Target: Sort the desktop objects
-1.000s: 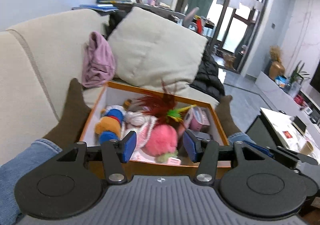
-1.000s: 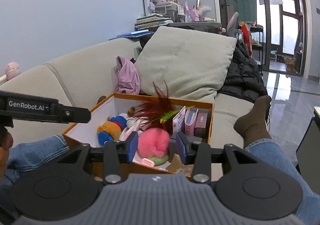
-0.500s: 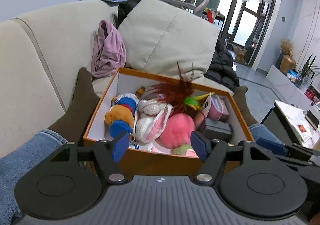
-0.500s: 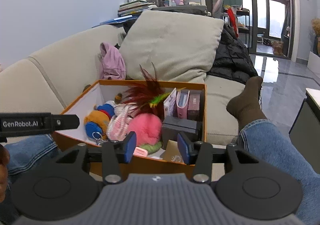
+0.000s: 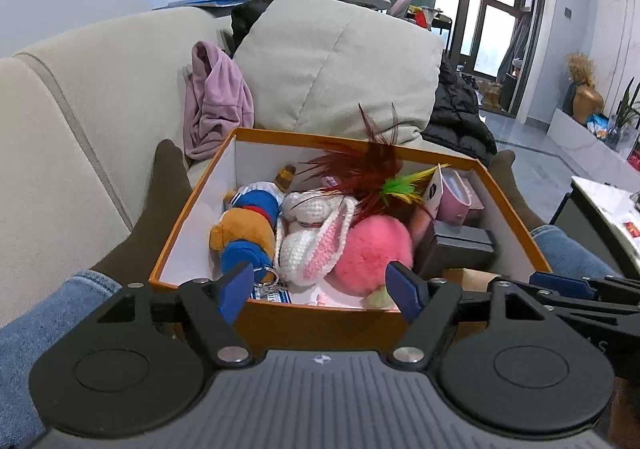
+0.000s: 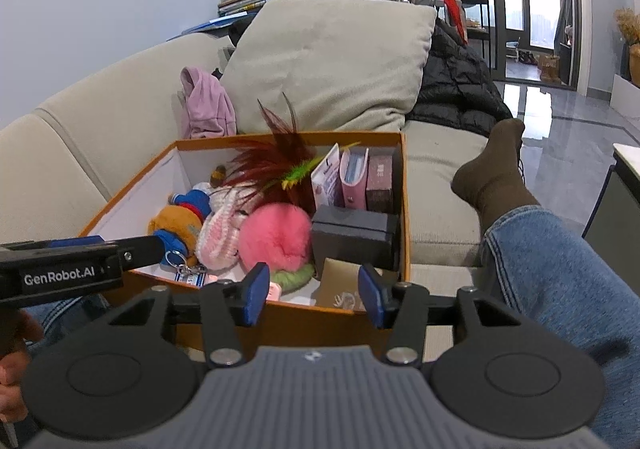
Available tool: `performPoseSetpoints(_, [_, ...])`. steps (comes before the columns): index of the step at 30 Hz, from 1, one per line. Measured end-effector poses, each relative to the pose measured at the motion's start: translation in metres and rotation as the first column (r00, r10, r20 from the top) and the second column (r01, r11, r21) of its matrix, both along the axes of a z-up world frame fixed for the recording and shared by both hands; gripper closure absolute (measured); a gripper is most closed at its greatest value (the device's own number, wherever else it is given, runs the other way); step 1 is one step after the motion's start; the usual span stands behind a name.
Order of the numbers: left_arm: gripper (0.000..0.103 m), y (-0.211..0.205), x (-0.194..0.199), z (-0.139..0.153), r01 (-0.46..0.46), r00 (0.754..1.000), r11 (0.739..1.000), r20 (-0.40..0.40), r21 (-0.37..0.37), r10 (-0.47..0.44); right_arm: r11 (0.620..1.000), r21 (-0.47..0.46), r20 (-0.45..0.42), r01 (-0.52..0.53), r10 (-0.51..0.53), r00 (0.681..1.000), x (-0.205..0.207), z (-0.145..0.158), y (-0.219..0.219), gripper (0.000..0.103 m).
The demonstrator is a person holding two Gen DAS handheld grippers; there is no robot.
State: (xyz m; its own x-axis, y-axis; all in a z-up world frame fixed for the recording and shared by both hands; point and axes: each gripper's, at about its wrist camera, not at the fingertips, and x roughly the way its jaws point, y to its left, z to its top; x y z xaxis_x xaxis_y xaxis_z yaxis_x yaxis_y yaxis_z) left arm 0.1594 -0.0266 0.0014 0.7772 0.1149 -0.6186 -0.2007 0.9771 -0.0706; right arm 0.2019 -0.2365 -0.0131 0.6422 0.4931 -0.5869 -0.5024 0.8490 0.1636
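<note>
An orange box (image 5: 320,323) (image 6: 405,185) with white inner walls sits on a sofa between two legs. It holds a pink pompom (image 5: 372,251) (image 6: 274,235), a crocheted pink-white bunny (image 5: 316,241), an orange-blue plush keychain (image 5: 244,231) (image 6: 176,223), red feathers (image 5: 360,169), a dark grey case (image 5: 460,249) (image 6: 354,235) and pink boxes (image 6: 354,179). My left gripper (image 5: 320,289) is open and empty at the box's near rim. My right gripper (image 6: 314,293) is open and empty at the near rim, in front of the grey case.
A beige cushion (image 5: 340,65) and a purple cloth (image 5: 216,105) lie behind the box. A black jacket (image 6: 452,89) lies at the back right. Legs in jeans and brown socks (image 6: 496,169) flank the box. A table edge (image 5: 600,201) is at the right.
Both grippers have pulled back and risen, so more of the box interior shows. The left jaws have opened wider. Nothing in the box has moved.
</note>
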Motion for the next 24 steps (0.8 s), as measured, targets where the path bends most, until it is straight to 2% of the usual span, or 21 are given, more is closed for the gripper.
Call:
performPoseSetpoints(11, [0.016,-0.0106,0.0070,-0.0074,0.017,1.000,0.998,-0.017,0.067,-0.016,1.000,-0.001,0.027,-0.001,0.001,1.000,0.0000,-0.0067,0.0023,0.045])
performPoseSetpoints(20, [0.016,-0.0096,0.0075,-0.0069,-0.006,1.000,0.999,-0.013,0.046,0.007,1.000,0.000,0.033,0.000,0.000,0.999,-0.0012,-0.0070,0.0018,0.043])
performPoseSetpoints(24, [0.015,-0.0111,0.0077,-0.0075,-0.010,1.000,0.998,-0.017,0.059,0.011,1.000,0.000,0.039,0.002,-0.002,0.999,-0.0020,-0.0069,0.0004,0.043])
